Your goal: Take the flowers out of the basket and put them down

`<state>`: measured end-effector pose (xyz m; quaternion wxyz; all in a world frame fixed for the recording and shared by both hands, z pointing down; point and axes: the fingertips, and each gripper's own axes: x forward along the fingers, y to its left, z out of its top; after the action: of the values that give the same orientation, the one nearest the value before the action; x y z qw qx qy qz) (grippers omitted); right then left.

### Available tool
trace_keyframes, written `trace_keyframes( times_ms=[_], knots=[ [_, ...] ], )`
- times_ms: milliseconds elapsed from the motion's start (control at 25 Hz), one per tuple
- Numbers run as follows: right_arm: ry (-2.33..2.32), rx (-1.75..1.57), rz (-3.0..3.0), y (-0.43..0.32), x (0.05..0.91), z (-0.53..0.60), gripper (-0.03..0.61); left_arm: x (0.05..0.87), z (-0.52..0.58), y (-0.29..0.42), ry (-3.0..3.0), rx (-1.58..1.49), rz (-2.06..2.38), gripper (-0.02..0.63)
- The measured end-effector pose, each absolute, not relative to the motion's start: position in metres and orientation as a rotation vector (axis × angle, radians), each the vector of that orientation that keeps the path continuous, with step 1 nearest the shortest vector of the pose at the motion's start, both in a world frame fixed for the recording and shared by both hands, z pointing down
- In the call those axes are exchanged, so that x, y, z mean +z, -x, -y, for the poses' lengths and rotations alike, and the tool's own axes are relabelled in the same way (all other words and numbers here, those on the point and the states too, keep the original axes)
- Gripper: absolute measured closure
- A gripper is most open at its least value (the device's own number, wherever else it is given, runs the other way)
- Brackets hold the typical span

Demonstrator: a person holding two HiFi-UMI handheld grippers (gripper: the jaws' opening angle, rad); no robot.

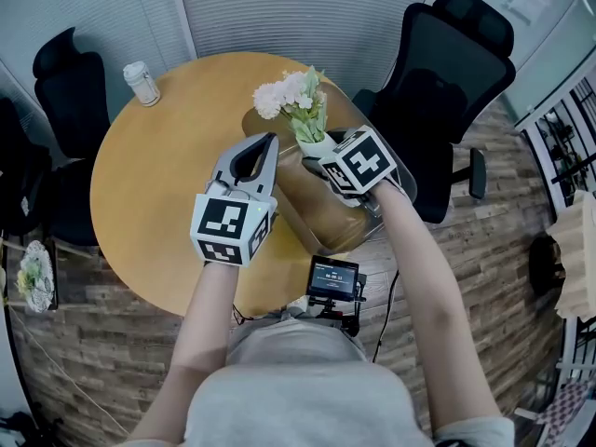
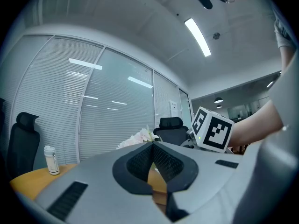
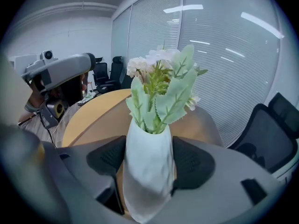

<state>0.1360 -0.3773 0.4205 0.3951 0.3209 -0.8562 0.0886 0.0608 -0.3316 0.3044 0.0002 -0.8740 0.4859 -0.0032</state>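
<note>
My right gripper (image 1: 318, 163) is shut on a white vase (image 3: 148, 167) that holds pale pink flowers (image 1: 291, 96) with green leaves. Both pads press on the vase's sides, and the flowers (image 3: 161, 78) rise above the jaws. The vase (image 1: 318, 144) hangs over the brown basket (image 1: 312, 214), which sits at the right edge of the round wooden table (image 1: 154, 180). To the left of the basket, my left gripper (image 1: 269, 142) is held above the table. It is shut, and its tips (image 2: 153, 144) meet with nothing between them.
A small white bottle (image 1: 142, 83) stands at the table's far left. Black office chairs (image 1: 452, 73) (image 1: 67, 87) stand around the table. A small screen device (image 1: 333, 279) sits at the near edge. Blinds and glass walls lie behind.
</note>
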Motion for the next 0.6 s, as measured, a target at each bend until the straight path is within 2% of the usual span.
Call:
trace_keyframes(
  times_ms=[600],
  knots=[
    [-1.172,0.237,2.406,-0.146,0.353,0.375,0.249,0.298,0.327,-0.058,2.720,-0.003,-1.539,0.611]
  ],
)
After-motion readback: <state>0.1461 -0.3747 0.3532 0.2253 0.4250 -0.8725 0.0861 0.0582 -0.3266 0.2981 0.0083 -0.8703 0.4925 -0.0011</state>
